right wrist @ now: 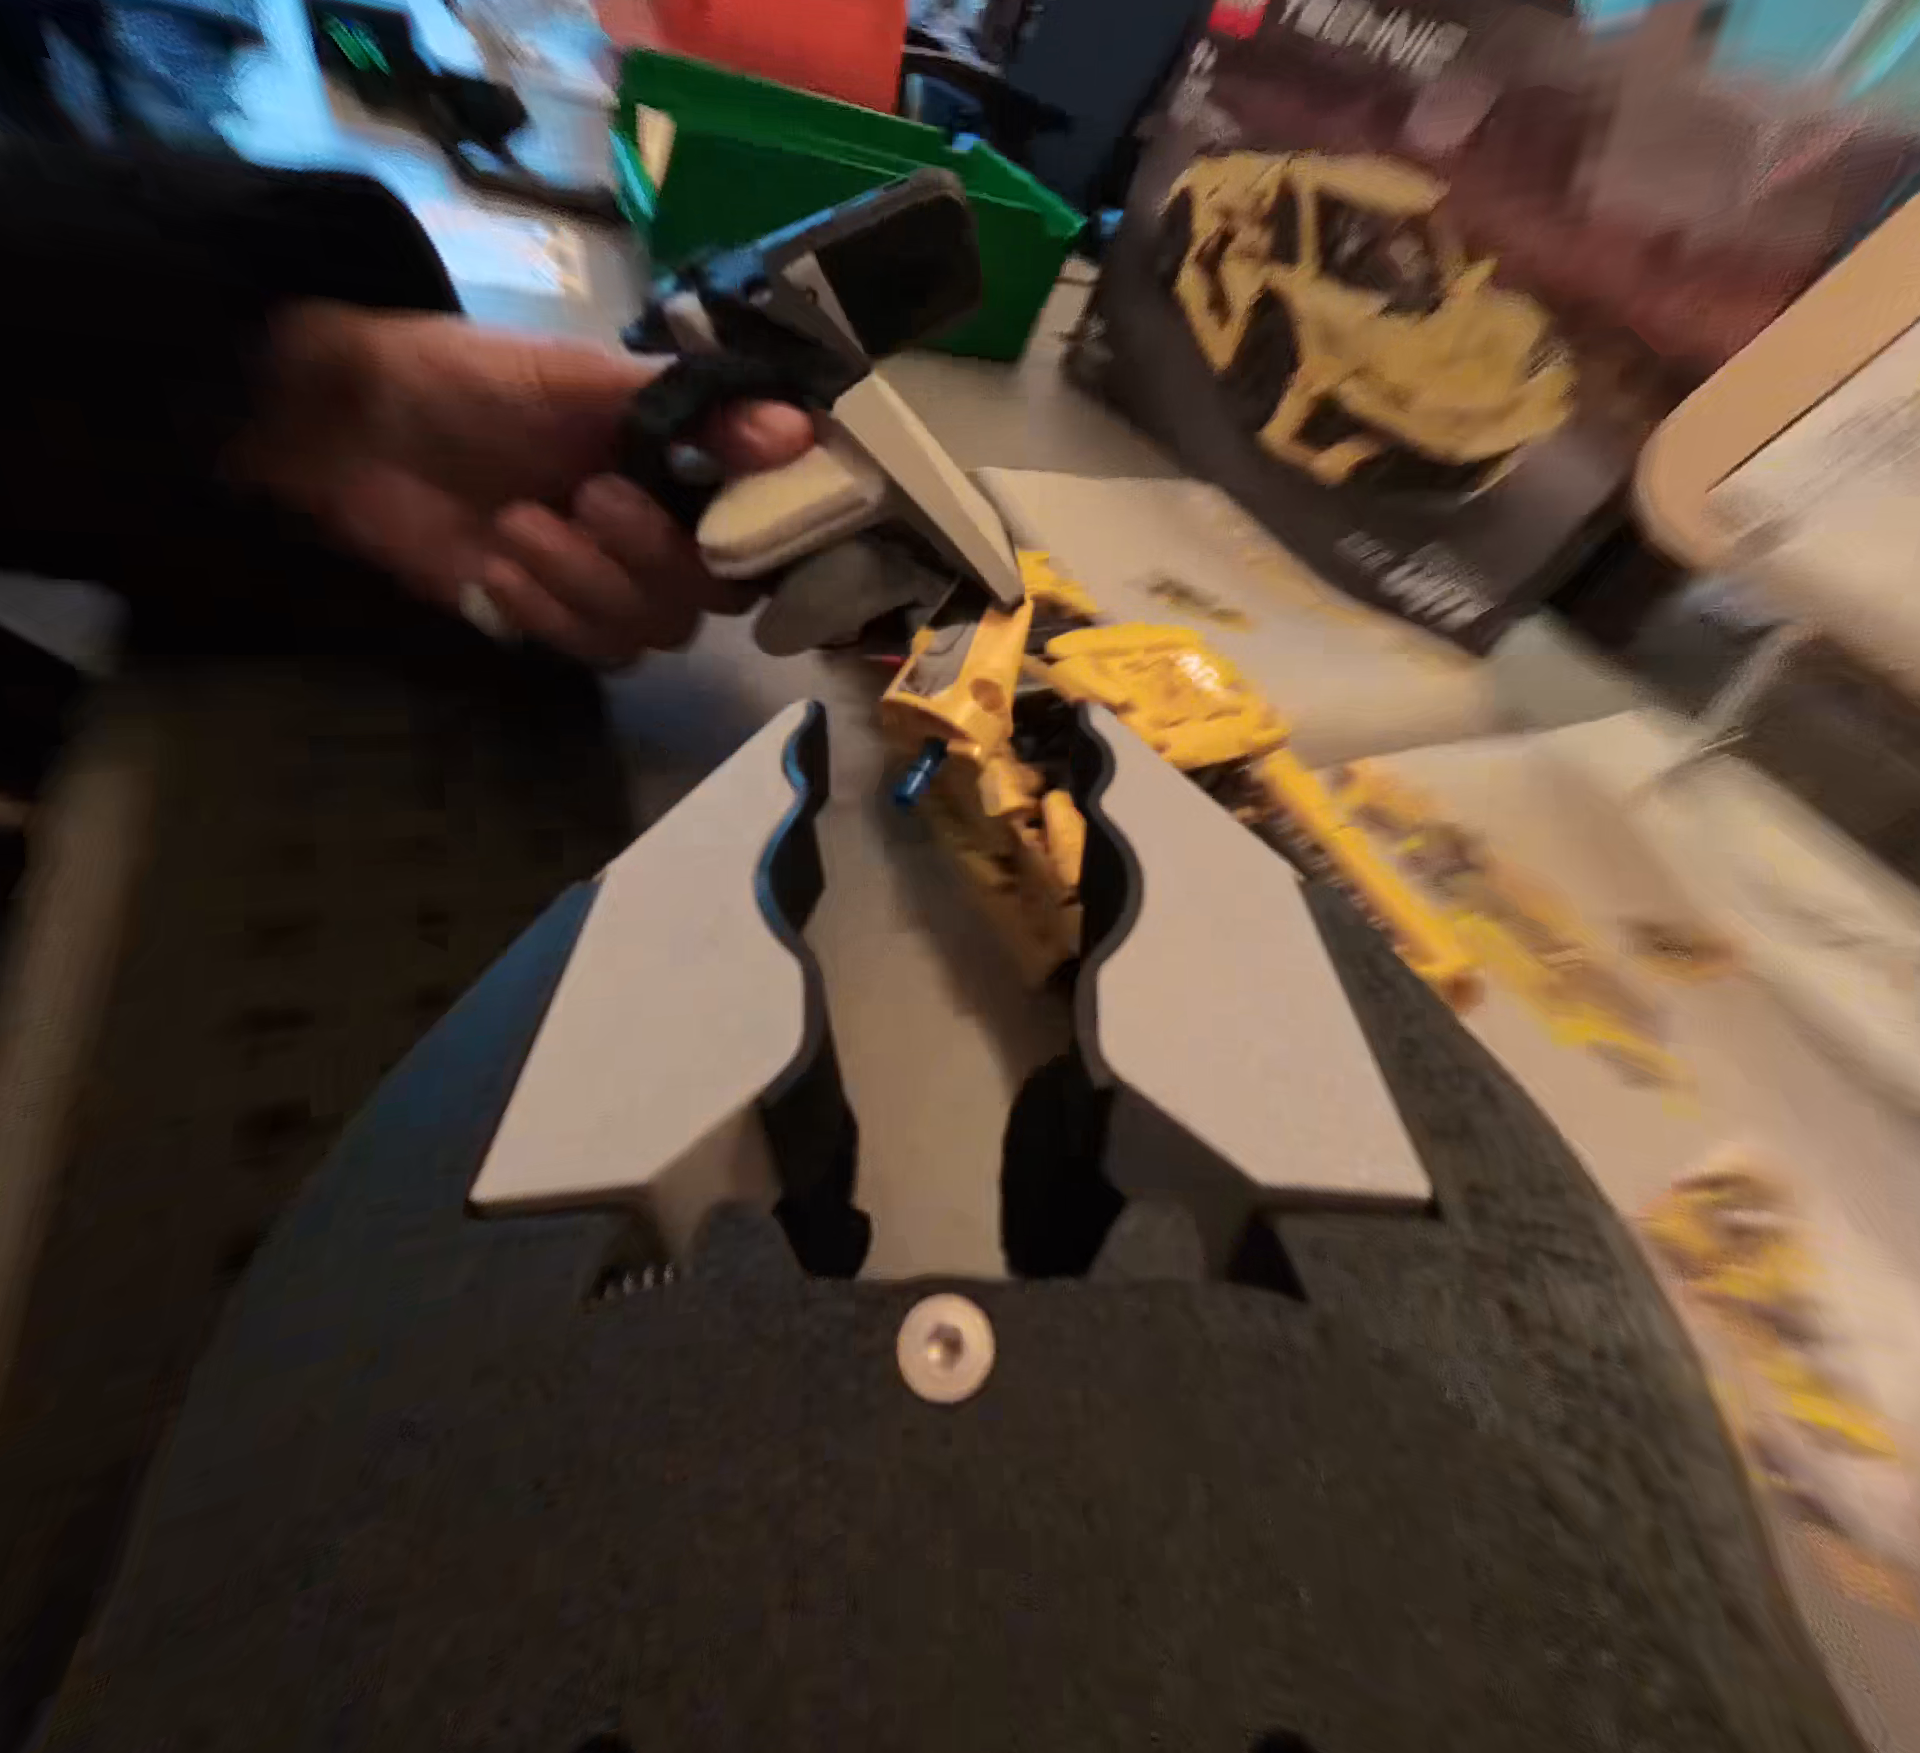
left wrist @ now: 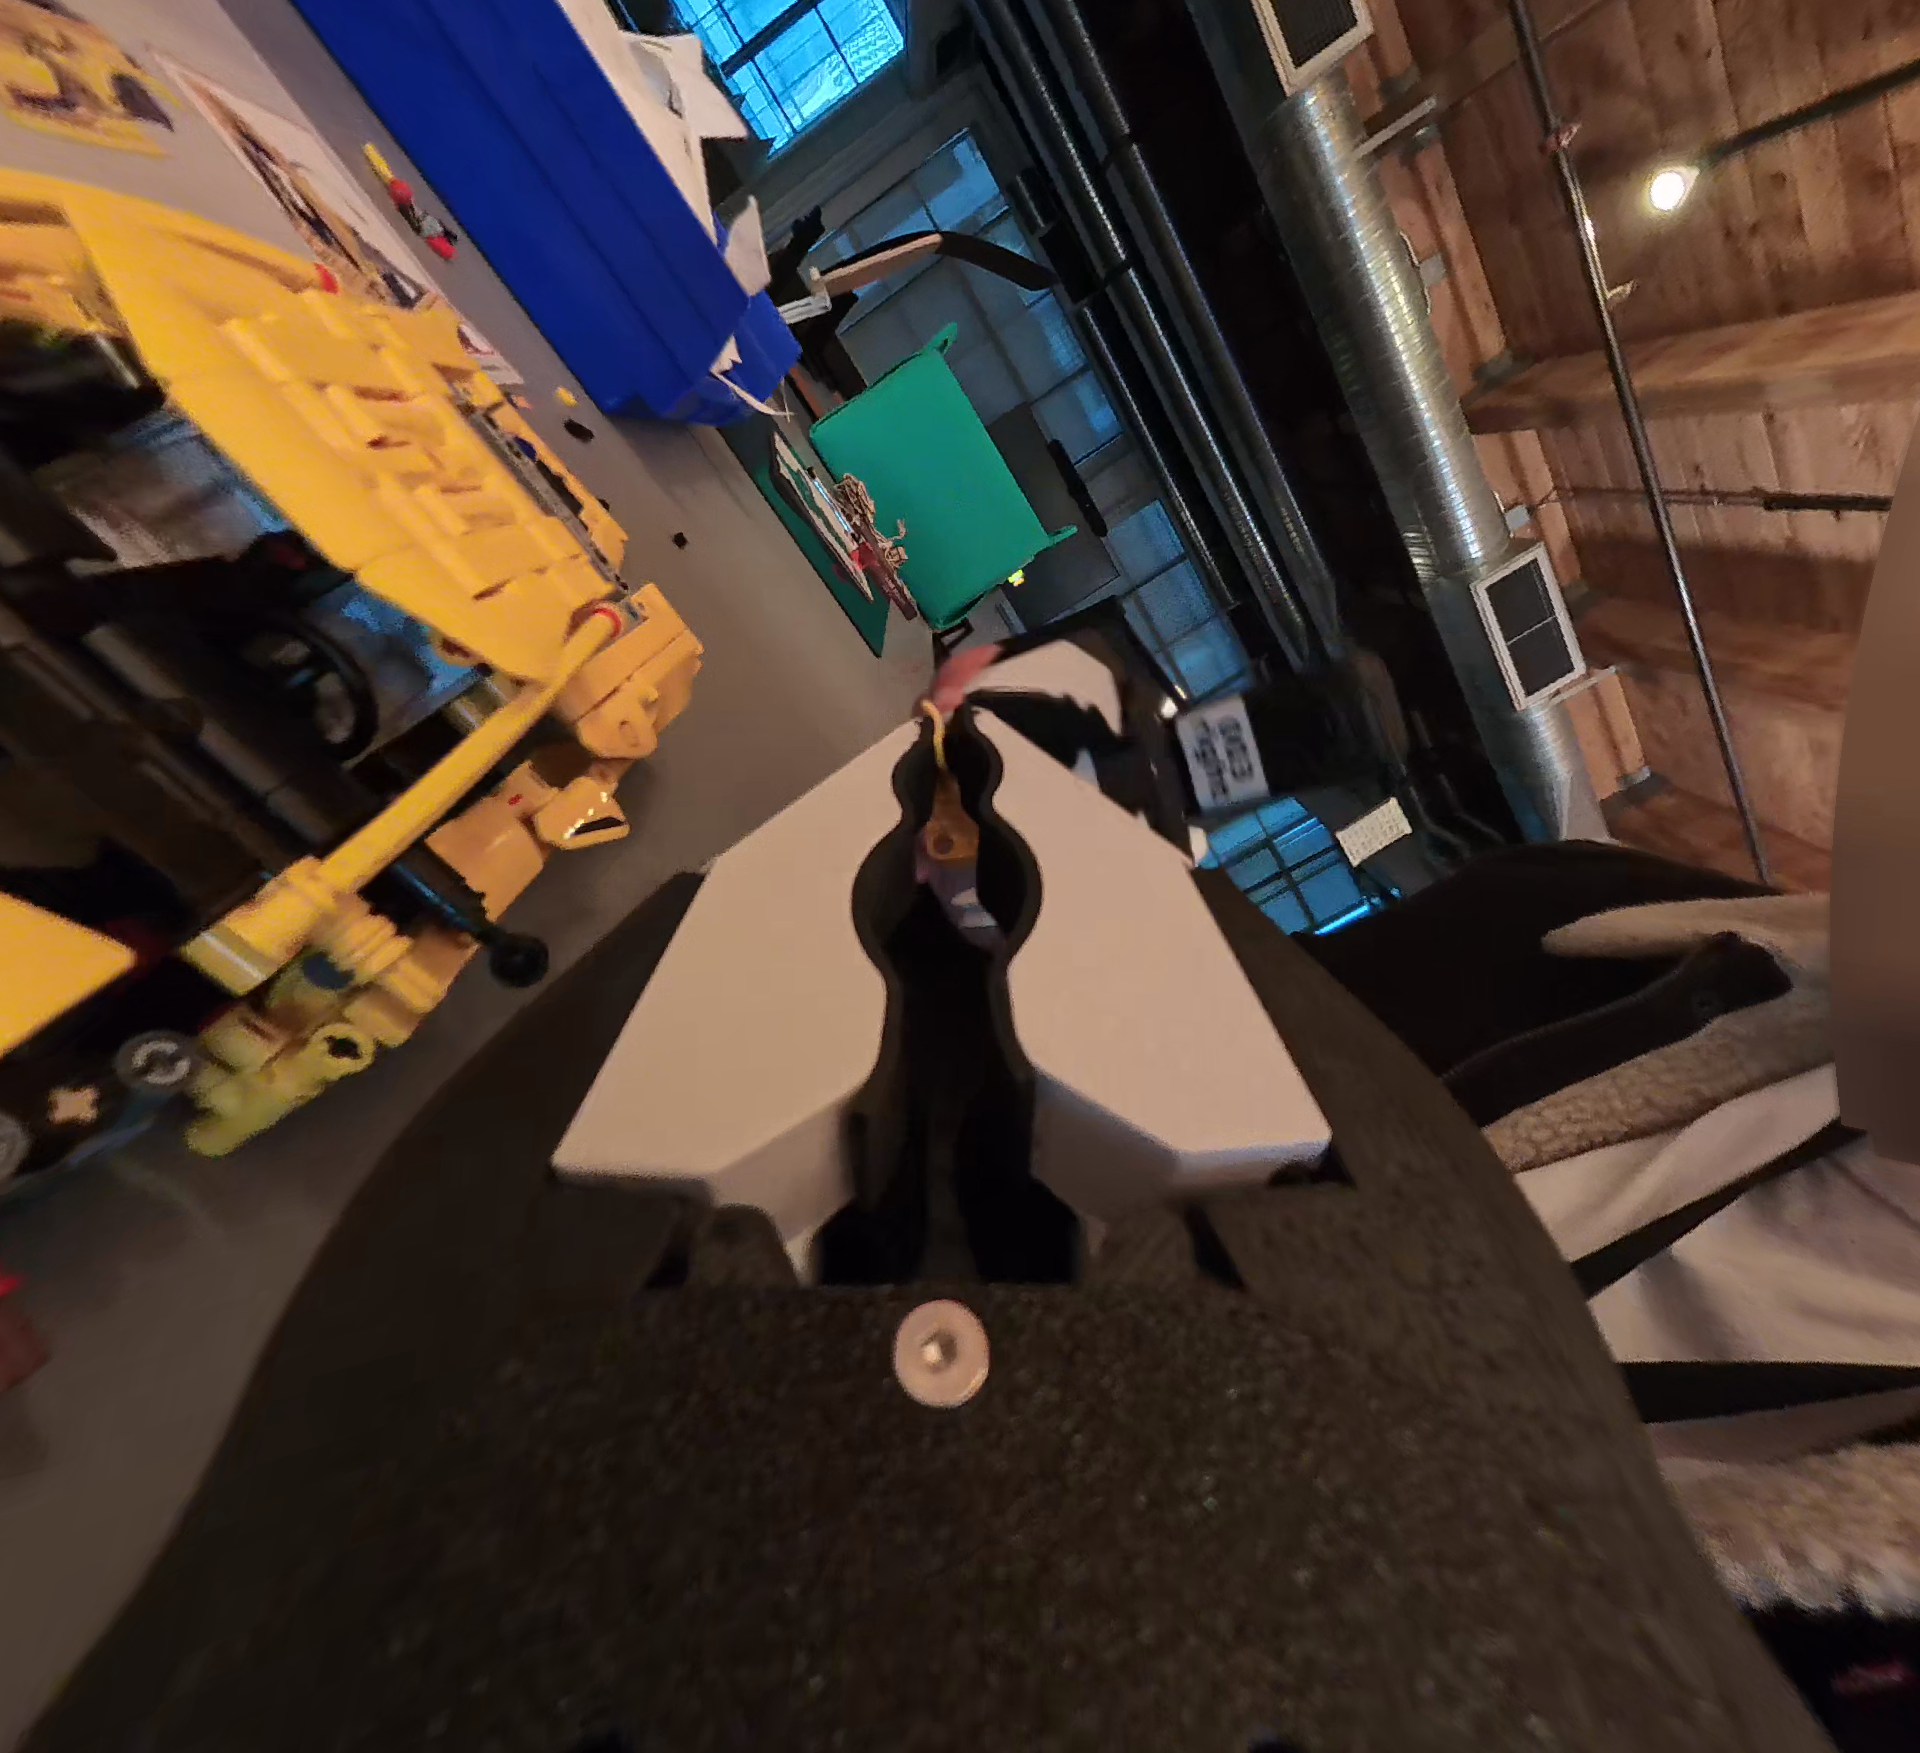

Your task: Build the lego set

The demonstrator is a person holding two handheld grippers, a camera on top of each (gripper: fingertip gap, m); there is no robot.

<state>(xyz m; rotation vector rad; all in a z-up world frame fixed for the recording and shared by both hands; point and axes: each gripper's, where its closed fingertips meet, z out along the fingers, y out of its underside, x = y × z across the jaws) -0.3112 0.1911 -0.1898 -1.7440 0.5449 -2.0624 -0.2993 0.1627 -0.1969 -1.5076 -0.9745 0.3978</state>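
Observation:
My left gripper is shut on a small yellow Lego piece pinched between its fingers. In the right wrist view a hand holds the left gripper, its tip at a yellow Lego panel assembly that carries a blue pin. My right gripper is open, and the yellow assembly lies between and just beyond its fingers, close to the right finger. The large yellow Lego car stands on the grey table at the left of the left wrist view. The right wrist view is motion-blurred.
Blue bins and a green bin stand at the table's far side. The green bin and the dark Lego set box stand behind the work area. Printed instruction sheets lie at right. Small loose parts are scattered on the table. My two grippers' fingertips are within a few centimetres of each other.

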